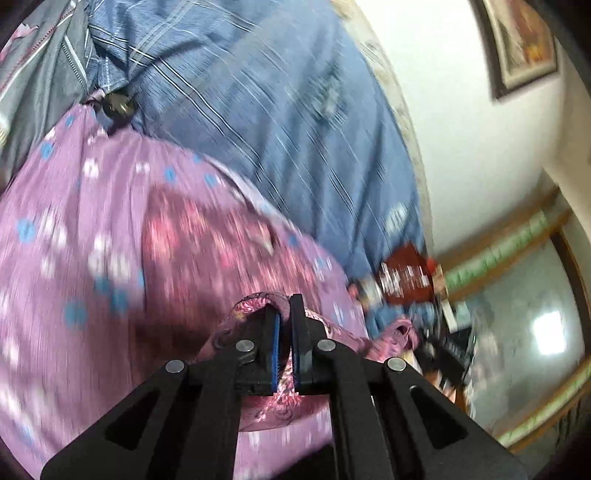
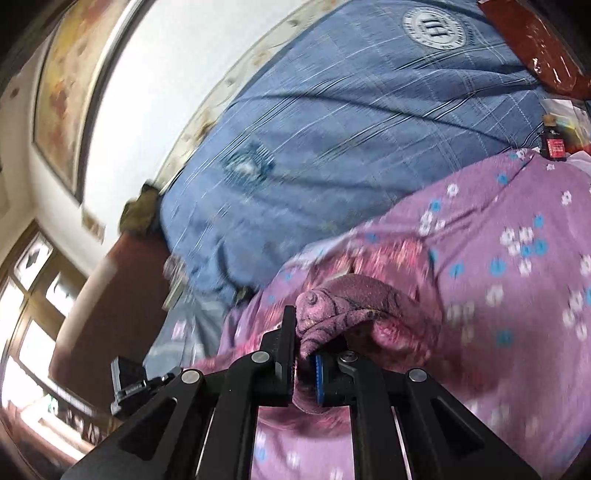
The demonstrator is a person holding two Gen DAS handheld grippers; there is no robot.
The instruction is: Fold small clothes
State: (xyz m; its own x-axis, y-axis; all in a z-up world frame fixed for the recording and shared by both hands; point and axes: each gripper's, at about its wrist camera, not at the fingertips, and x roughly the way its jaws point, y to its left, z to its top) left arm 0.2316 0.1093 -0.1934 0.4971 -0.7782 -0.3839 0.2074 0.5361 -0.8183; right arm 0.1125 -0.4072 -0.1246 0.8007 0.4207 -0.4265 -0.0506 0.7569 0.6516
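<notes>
Right wrist view: round white crest (image 2: 435, 26) on blue plaid bedspread (image 2: 332, 122), lettering too blurred to read; small red-labelled bottle (image 2: 553, 144) at bed edge. Right gripper (image 2: 304, 347) pinched on patterned pink garment (image 2: 351, 299), lying on lilac floral cloth (image 2: 498, 240). Left wrist view only: left gripper (image 1: 284, 321) clamped on garment edge; framed picture (image 1: 517, 40); grey striped fabric (image 1: 44, 81).
</notes>
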